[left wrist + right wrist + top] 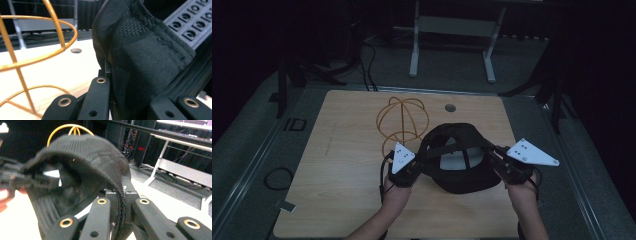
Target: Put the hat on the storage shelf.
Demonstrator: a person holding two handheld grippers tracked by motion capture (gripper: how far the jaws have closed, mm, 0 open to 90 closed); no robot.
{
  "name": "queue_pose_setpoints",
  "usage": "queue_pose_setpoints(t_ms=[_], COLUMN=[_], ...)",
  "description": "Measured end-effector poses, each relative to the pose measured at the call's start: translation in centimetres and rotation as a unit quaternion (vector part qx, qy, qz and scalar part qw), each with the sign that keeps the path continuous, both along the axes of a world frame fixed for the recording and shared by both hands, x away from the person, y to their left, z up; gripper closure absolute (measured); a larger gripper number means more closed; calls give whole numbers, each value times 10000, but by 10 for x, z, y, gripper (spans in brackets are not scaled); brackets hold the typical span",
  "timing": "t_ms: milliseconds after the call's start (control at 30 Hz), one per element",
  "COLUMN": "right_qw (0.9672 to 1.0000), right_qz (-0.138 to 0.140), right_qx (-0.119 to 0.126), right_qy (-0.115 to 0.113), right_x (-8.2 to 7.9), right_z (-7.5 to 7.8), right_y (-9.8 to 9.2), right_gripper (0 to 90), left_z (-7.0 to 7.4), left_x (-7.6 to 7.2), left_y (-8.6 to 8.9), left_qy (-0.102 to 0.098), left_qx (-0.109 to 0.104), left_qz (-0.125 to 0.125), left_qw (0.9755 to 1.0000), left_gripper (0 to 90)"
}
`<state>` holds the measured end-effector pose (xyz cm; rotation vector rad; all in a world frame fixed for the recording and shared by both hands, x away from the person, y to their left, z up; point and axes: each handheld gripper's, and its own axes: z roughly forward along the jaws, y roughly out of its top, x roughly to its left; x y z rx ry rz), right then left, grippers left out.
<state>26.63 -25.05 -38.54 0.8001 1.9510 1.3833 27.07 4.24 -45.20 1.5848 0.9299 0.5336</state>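
Both tongs were pinching the black cap (460,160), one on each side of its rim. The left tongs (416,164) held the cap's left edge, and in the left gripper view the fabric (140,62) sat squeezed between the jaws. The right tongs (496,155) gripped the opposite edge; in the right gripper view the stitched rim (119,202) ran down between the two jaws. The cap was held open, just above the tabletop (342,170), with its opening turned up. The golden wire stand (402,122) stood just behind it, near the left side. I judge the step in hand was carrying the stretched cap. The next move would probably require lifting it higher, turning the opening down and bringing it over the stand.
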Motion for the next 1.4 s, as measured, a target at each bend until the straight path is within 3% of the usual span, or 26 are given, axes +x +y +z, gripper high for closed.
queue_pose_setpoints(t_ms=[100, 167, 267, 367, 533, 700, 800, 900, 967, 1000, 1100, 1167, 1233, 1267, 1400], right_qw=[9999, 9998, 9994, 9989, 9982, 9969, 9969, 9952, 9948, 9940, 9928, 9930, 9950, 9957, 9979], right_qz=[-71, -117, -120, -112, -20, 131, 155, 361, 440, 558, 712, 659, 530, 457, 296], right_qx=[73, 99, 206, 243, 272, 237, 266, 326, 344, 297, 371, 429, 357, 362, 329], right_qy=[112, 148, 244, 389, 538, 738, 731, 847, 856, 891, 886, 879, 772, 715, 471], right_x=[-11, -16, -24, -29, -37, -42, -46, -49, -50, -52, -57, -60, -61, -60, -56], right_z=[-12, -16, -22, -31, -42, -48, -48, -50, -51, -52, -52, -50, -46, -44, -33], right_y=[-5, -7, -12, -17, -24, -28, -31, -35, -37, -41, -55, -67, -76, -81, -92], right_gripper=[871, 871, 870, 868, 854, 778, 730, 578, 533, 485, 458, 456, 461, 462, 483], left_z=[11, 16, 21, 30, 41, 50, 54, 56, 58, 59, 62, 65, 68, 69, 71], left_x=[0, 0, 2, 5, 7, 5, 5, 5, 3, 2, -3, -4, -6, -7, -8], left_y=[-6, -10, -12, -15, -18, -22, -24, -23, -22, -21, -19, -14, -9, -6, 4], left_qy=[-235, -326, -368, -414, -512, -712, -768, -805, -792, -800, -944, -952, -1088, -1199, -1323], left_qx=[298, 389, 395, 469, 544, 608, 679, 646, 594, 586, 615, 556, 508, 537, 484], left_qz=[45, 59, 8, -209, -244, -274, -354, -331, -331, -322, -293, -335, -507, -632, -1043], left_qw=[9993, 9987, 9985, 9978, 9969, 9952, 9941, 9941, 9945, 9946, 9932, 9933, 9915, 9893, 9845], left_gripper=[880, 881, 881, 881, 882, 882, 882, 882, 882, 882, 882, 882, 881, 881, 880])
